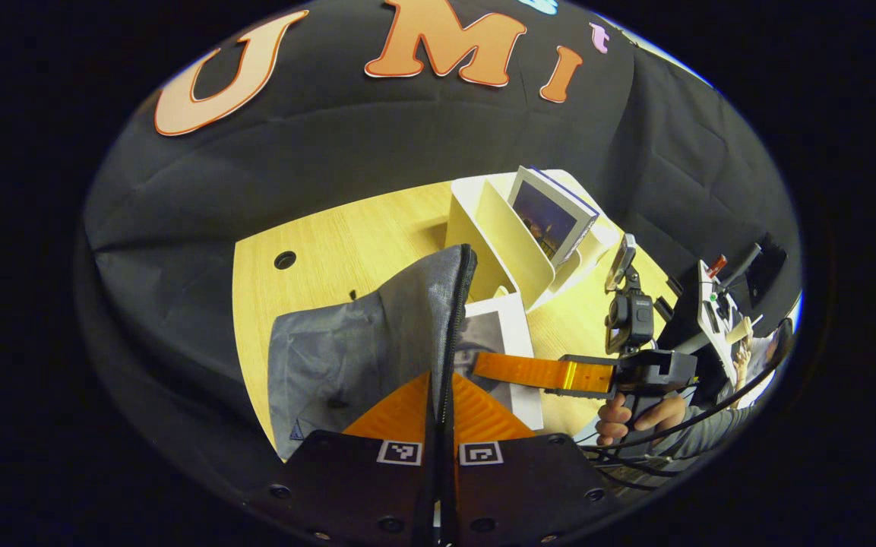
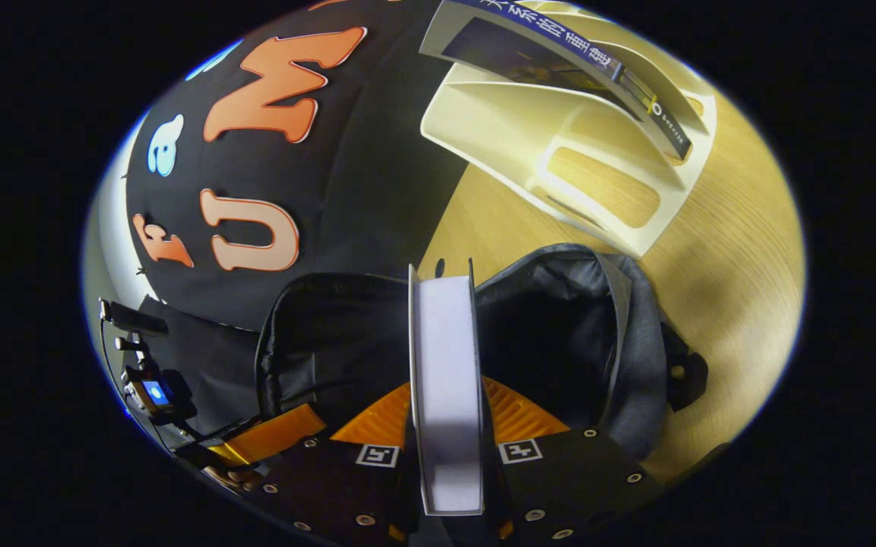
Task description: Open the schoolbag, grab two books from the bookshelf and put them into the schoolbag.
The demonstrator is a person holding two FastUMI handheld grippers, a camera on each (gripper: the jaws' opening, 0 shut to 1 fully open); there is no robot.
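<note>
The spine of the book (image 2: 582, 45) in the bookshelf (image 2: 597, 163) carries white Chinese characters, too distorted to read.

Schoolbag (image 1: 362, 349) on the table (image 1: 316, 251), mouth edge pinched between the left gripper (image 1: 441, 410) fingers. Bookshelf (image 1: 498, 235) behind the bag, one book (image 1: 551, 216) leaning in it. Second book (image 2: 445, 380) clamped in the right gripper (image 2: 449, 448), over the open bag.

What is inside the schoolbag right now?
The schoolbag gapes open on a dark interior with nothing distinguishable; its bottom is hidden by shadow and by the book the right gripper holds edge-on above the mouth.
</note>
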